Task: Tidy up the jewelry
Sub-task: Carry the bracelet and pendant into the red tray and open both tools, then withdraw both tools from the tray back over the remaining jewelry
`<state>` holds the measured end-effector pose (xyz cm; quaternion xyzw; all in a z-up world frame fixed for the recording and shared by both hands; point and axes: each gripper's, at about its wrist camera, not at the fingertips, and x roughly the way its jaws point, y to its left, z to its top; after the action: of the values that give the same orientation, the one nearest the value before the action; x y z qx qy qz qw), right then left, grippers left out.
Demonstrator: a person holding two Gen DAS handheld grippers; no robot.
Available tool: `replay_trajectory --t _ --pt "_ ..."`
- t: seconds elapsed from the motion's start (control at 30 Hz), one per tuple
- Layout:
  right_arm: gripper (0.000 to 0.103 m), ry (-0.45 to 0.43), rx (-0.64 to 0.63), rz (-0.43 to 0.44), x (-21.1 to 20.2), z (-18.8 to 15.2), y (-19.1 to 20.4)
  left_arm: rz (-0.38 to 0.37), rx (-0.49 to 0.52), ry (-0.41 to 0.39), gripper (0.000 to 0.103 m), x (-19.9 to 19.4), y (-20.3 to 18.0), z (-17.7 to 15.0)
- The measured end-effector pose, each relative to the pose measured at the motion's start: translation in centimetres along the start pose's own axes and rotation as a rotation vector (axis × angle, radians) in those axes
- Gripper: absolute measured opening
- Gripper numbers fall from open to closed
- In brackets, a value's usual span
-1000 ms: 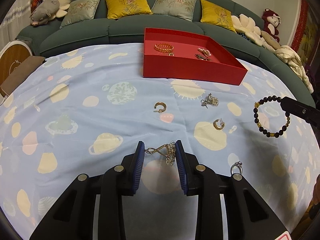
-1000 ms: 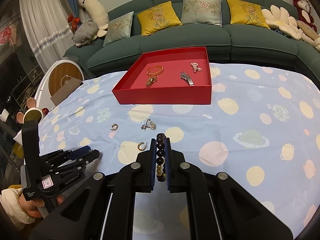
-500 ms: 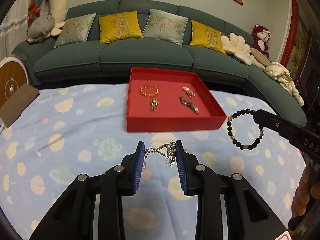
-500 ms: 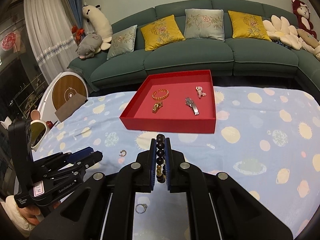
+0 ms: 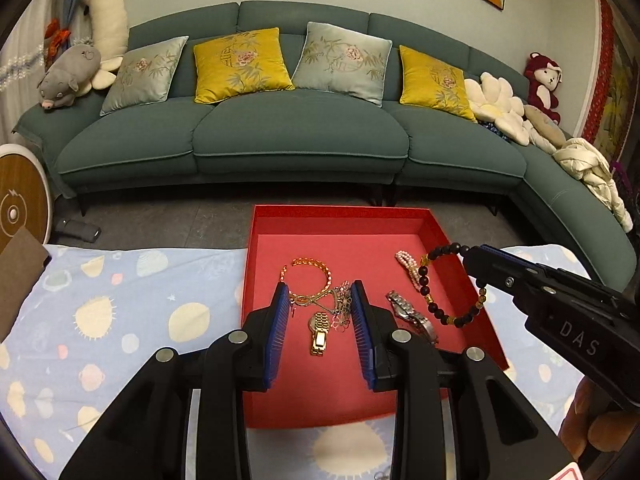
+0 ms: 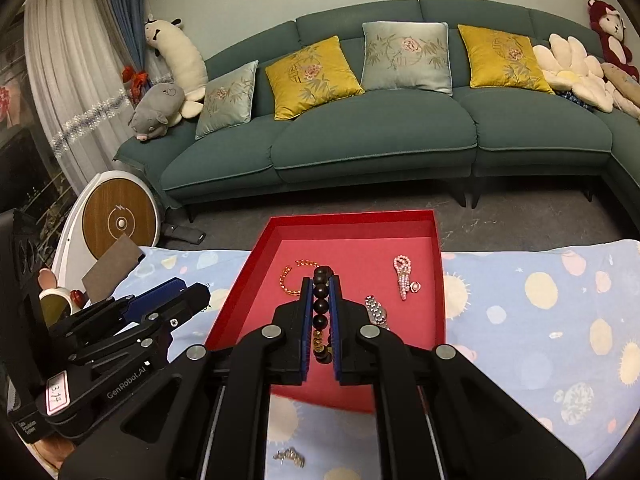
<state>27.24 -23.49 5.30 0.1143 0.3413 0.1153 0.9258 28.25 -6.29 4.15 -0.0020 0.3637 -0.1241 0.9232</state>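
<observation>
In the left wrist view, the left tongs (image 5: pixel 320 300) hang above the red tray (image 5: pixel 468 336), which stands on a worktop with a pale blue cloth (image 5: pixel 120 320) printed with planets. The tongs are narrow and hold a tangled gold and silver chain (image 5: pixel 320 298) stretched between the two blue pads. Under them, on the tray floor, lie a gold watch (image 5: pixel 319 334), an orange bead bracelet (image 5: pixel 310 270), a silver watch (image 5: pixel 412 316) and a pink pearl piece (image 5: pixel 408 266). From the right side the right tongs (image 5: pixel 470 258) come into the picture. They carry a dark bead bracelet (image 5: pixel 440 300), which hangs as an open loop over the right part of the tray. A hand (image 5: pixel 596 416) shows at the lower right edge.

In the right wrist view, the right tongs (image 6: pixel 321 304) are closed tightly on the dark bead bracelet (image 6: pixel 321 306); its beads stand in a row between the blue pads, above the red tray (image 6: pixel 240 292). In the tray I see the orange bead bracelet (image 6: pixel 290 280), the pink pearl piece (image 6: pixel 404 276) and the silver watch (image 6: pixel 376 312). The left tongs (image 6: pixel 196 292) are at the left, beside the tray's edge; from here I cannot tell what they hold. One small silver piece (image 6: pixel 290 456) lies on the cloth (image 6: pixel 540 320) near the bottom edge. Behind the worktop is a green sofa (image 6: pixel 380 136) with cushions.
</observation>
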Motion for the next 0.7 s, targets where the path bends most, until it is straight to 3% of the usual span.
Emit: replay_trajectory --t 0.3,0.4,0.43,0.47,0.53,0.7 --pt "0.007 0.062 -0.007 -0.008 7.2 0.4 -0.4 0.038 -0.026 0.074 0.029 5.6 1.3 -0.6" --pt "0.009 0.075 -0.029 -0.023 8.2 0.1 -0.4 0.065 -0.047 0.086 0.041 6.1 1.6 -0.8" --pt "0.012 0.067 -0.034 -0.024 8.0 -0.2 -0.3 0.07 -0.054 0.081 0.054 5.9 1.7 -0.8" --pt "0.014 0.053 -0.037 -0.027 7.5 -0.2 -0.3 0.08 -0.063 0.069 0.058 5.4 1.9 -0.8" --pt "0.023 0.018 -0.035 -0.034 6.2 -0.4 -0.2 0.08 -0.059 0.041 0.058 4.0 2.1 -0.7" --pt "0.024 -0.06 -0.05 -0.034 -0.4 -0.6 0.3 0.058 -0.04 -0.015 0.058 -1.9 2.4 -1.0"
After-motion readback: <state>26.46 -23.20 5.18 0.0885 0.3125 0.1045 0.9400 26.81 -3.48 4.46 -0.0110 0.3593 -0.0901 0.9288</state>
